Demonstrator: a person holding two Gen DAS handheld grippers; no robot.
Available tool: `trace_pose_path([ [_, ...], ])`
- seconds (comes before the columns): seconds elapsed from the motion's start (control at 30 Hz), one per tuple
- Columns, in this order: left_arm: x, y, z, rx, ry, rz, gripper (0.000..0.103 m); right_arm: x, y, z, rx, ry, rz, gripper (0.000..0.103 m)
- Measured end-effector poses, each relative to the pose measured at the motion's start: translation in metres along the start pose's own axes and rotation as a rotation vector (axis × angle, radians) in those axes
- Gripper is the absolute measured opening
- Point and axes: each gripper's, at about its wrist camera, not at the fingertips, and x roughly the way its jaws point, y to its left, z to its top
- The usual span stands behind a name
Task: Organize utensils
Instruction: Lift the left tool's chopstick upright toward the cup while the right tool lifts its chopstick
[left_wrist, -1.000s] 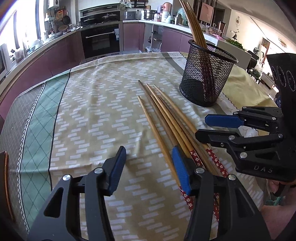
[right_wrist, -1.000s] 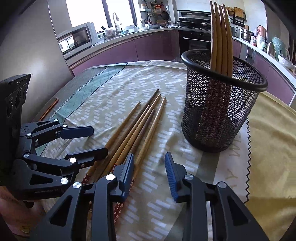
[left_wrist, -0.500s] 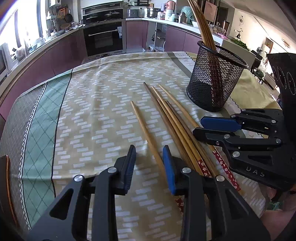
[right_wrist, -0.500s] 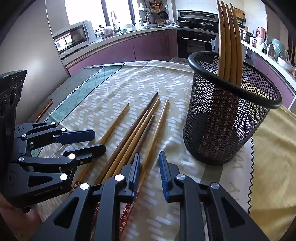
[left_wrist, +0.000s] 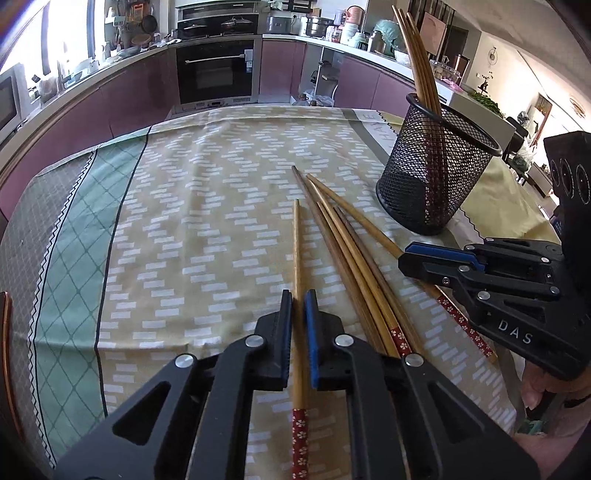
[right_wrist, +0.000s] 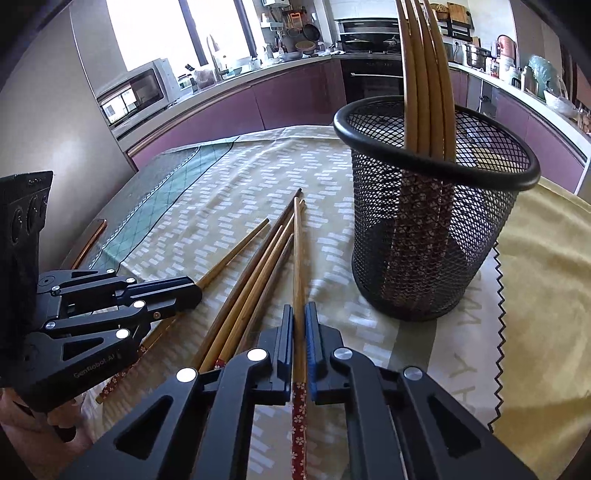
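Observation:
Several wooden chopsticks with red flowered ends (left_wrist: 347, 254) lie side by side on the tablecloth, also in the right wrist view (right_wrist: 251, 280). My left gripper (left_wrist: 298, 295) is shut on one chopstick (left_wrist: 297, 254) at the left of the bunch. My right gripper (right_wrist: 299, 312) is shut on another chopstick (right_wrist: 297, 251) at the right of the bunch. A black mesh holder (left_wrist: 436, 166) stands upright to the right with several chopsticks in it; it also shows in the right wrist view (right_wrist: 432, 229).
The patterned tablecloth (left_wrist: 207, 221) covers the table, with a green band at the left. A yellow cloth (right_wrist: 535, 266) lies right of the holder. Kitchen counters and an oven (left_wrist: 216, 75) stand beyond the table's far edge.
Both grippers have closed from open. The left one is now shut on the leftmost chopstick and has turned it away from the bunch. The right one is shut on the rightmost chopstick.

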Motion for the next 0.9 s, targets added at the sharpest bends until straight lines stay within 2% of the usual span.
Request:
trace_pose_path([
  [0.43, -0.022, -0.005, -0.001, 0.014, -0.041, -0.042, 0.008, -0.021, -0.001, -0.003, -0.001, -0.042, 0.068, 0.006],
  [0.9, -0.060, -0.016, 0.008, 0.029, -0.104, -0.139, 0.008, -0.064, 0.003, 0.001, -0.030, -0.157, 0.099, 0.006],
])
